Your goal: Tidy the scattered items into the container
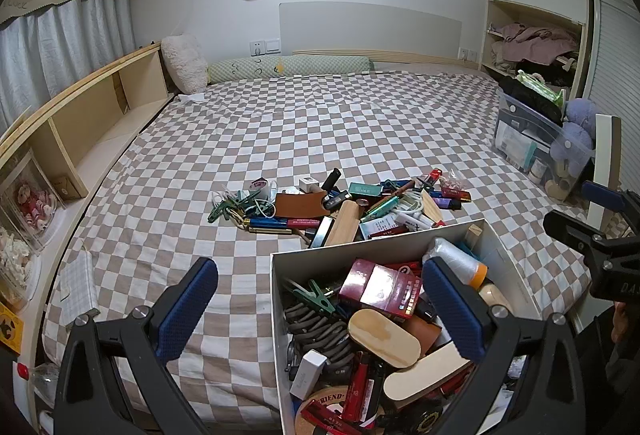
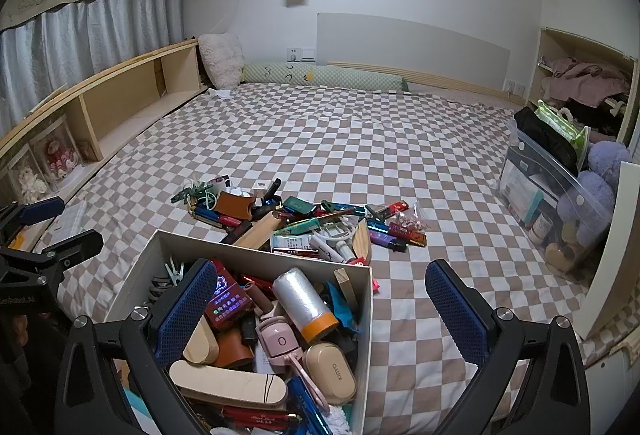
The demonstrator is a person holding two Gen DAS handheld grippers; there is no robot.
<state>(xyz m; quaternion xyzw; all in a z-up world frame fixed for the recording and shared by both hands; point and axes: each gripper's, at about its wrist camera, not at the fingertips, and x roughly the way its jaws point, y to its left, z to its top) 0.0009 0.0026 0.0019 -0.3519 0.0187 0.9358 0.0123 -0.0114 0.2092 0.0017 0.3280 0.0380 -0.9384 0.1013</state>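
A white cardboard box [image 1: 276, 319] [image 2: 366, 335] stands on the checked bedsheet, heaped with small items: wooden blocks, red packets, a foil roll [image 2: 298, 299], clips. Just beyond its far wall lies a scattered pile [image 1: 340, 207] [image 2: 304, 219] of pens, lighters, clips, a brown leather piece and cables. My left gripper [image 1: 320, 295] hangs open above the box's left wall, with nothing held. My right gripper [image 2: 320, 299] is open over the box's right wall, also holding nothing. Each gripper shows at the edge of the other's view: the right gripper [image 1: 572, 207] and the left gripper [image 2: 74, 223].
A clear plastic bin [image 1: 520, 139] [image 2: 532, 191] with a purple plush toy sits at the bed's right edge, beside a white board [image 1: 604, 171]. A wooden shelf [image 1: 100, 103] runs along the left. A folded checked cloth [image 1: 78, 287] lies at the left edge. Pillows line the headboard.
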